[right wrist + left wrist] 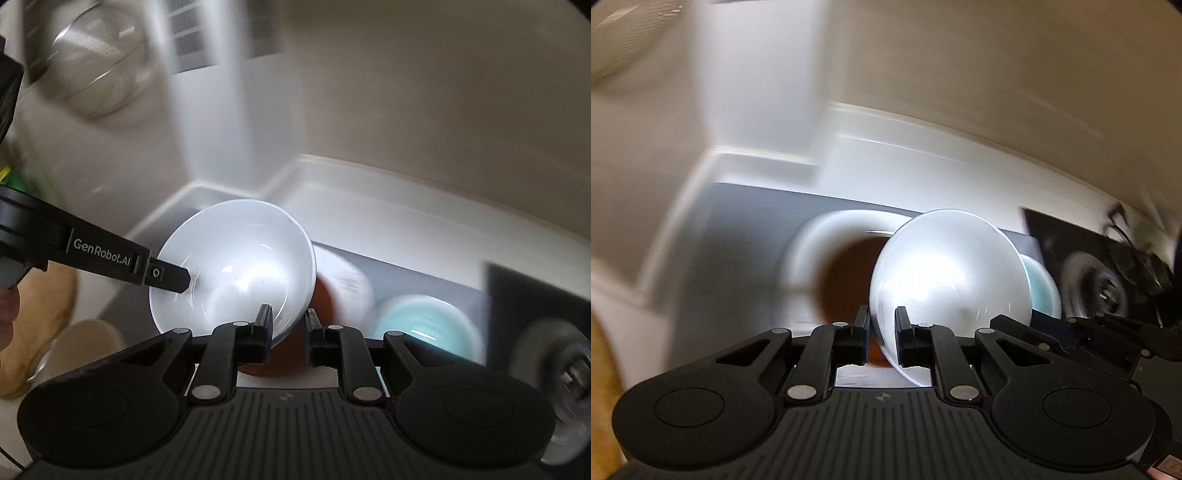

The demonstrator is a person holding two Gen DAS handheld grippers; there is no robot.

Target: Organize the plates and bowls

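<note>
Bowl: the white bowl (951, 280) is off the counter, tilted, held between both claws above the brown-centred plate (827, 258) and beside the pale green dish (424, 321).
Left claw: the left gripper (882, 332) is closed to a narrow gap with the bowl's rim pinched between its fingers — grip looks firm.
Right claw: the right gripper (288, 328) stands narrowly apart at the opposite rim; its left finger lies against the inside wall, but whether the outer finger bears on the bowl cannot be told from either view.
Surroundings: grey mat (738, 236) under the crockery, white tiled wall behind, a steel mixing bowl (99, 62) up and to the left. Heavy blur throughout.
Step in hand, as judged: carrying the bowl to a resting place, probably onto the plate or a stack.
Advice: level the bowl before lowering — a tilted rim may strike the plate edge first.
Advice: keep both claws moving together so the rim is not twisted.
Risk: glazed ware is slippery; release only once the base sits flat.
</note>
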